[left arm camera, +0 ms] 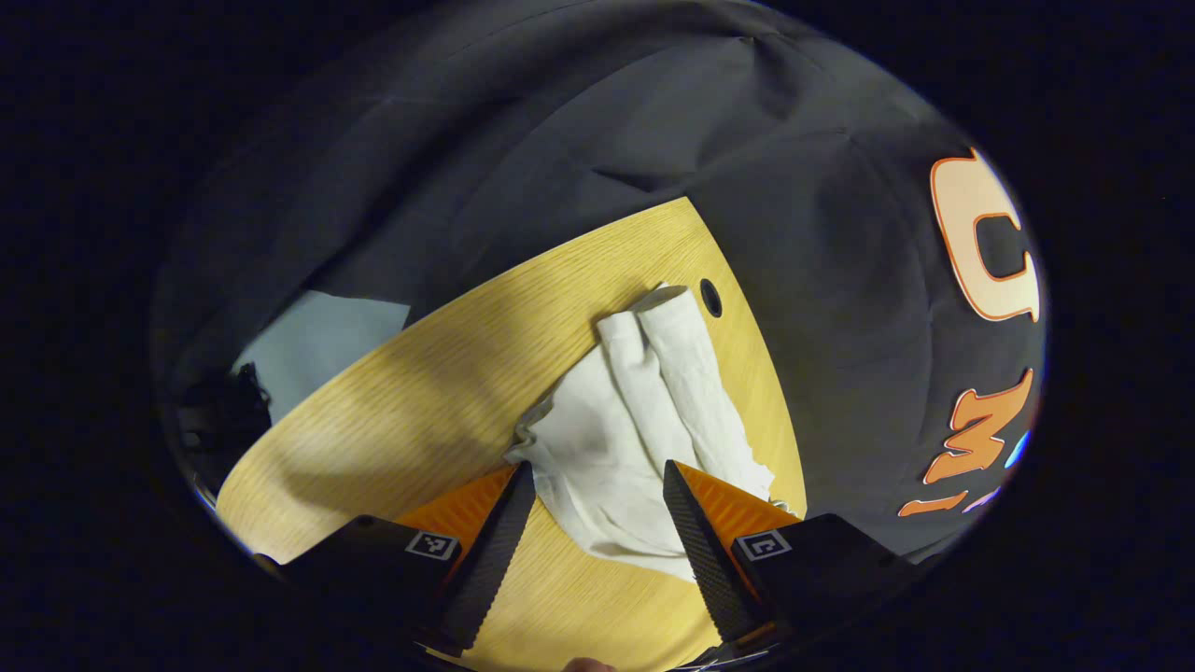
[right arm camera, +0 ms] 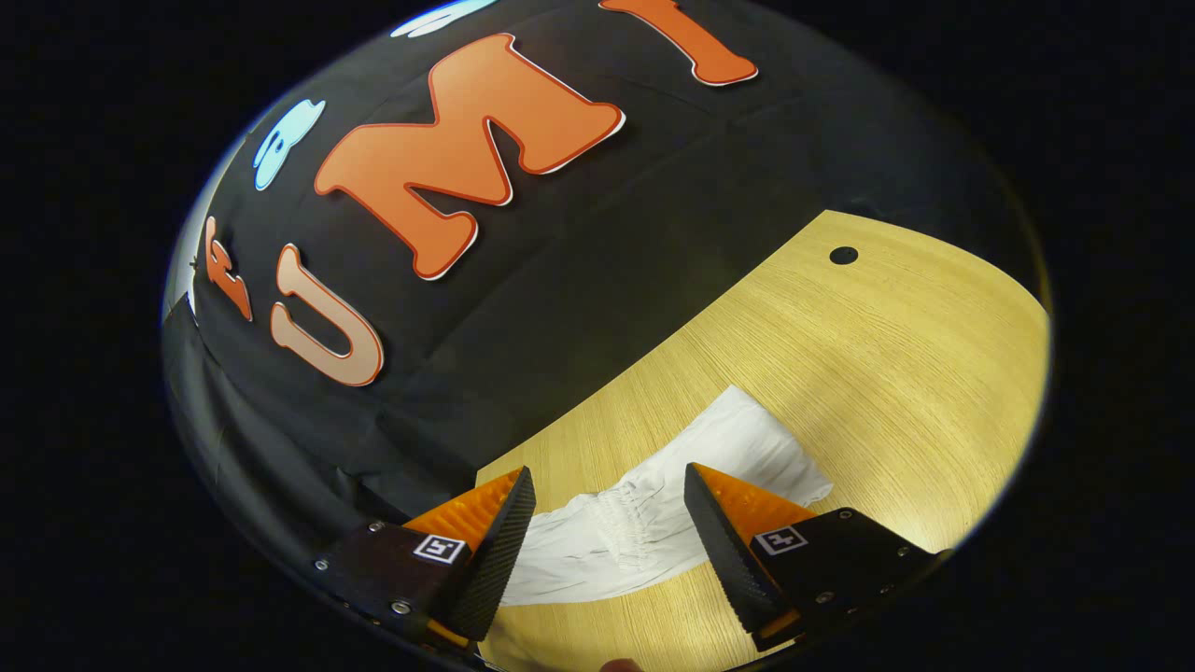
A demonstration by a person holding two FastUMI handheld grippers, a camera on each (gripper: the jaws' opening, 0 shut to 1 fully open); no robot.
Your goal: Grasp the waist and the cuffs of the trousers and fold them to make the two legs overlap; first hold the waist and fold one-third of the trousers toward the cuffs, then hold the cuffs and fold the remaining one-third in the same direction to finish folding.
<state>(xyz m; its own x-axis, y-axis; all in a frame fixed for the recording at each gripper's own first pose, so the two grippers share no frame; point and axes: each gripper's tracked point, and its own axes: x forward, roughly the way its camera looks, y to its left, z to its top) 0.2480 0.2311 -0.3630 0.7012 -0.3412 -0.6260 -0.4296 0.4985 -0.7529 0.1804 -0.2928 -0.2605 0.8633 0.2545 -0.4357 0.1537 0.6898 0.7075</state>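
White trousers (left arm camera: 627, 425) lie rumpled on the wooden table (left arm camera: 392, 411). In the left gripper view their two legs run away from me side by side, the cuffs (left arm camera: 665, 303) ending near a small dark hole (left arm camera: 710, 297) at the table's far edge. My left gripper (left arm camera: 597, 476) hangs open just above the near part of the cloth, holding nothing. In the right gripper view the gathered elastic waist (right arm camera: 627, 525) of the trousers (right arm camera: 738, 443) lies between the fingers of my right gripper (right arm camera: 609, 487), which is open and apart from the cloth.
The black cloth wall (left arm camera: 579, 121) rises right behind the table's far edge. A pale grey patch (left arm camera: 317, 350) and a dark object (left arm camera: 224, 411) lie beyond the table's left edge in the left gripper view. Bare wood (right arm camera: 896, 355) spreads to the right of the trousers, with a small hole (right arm camera: 843, 255).
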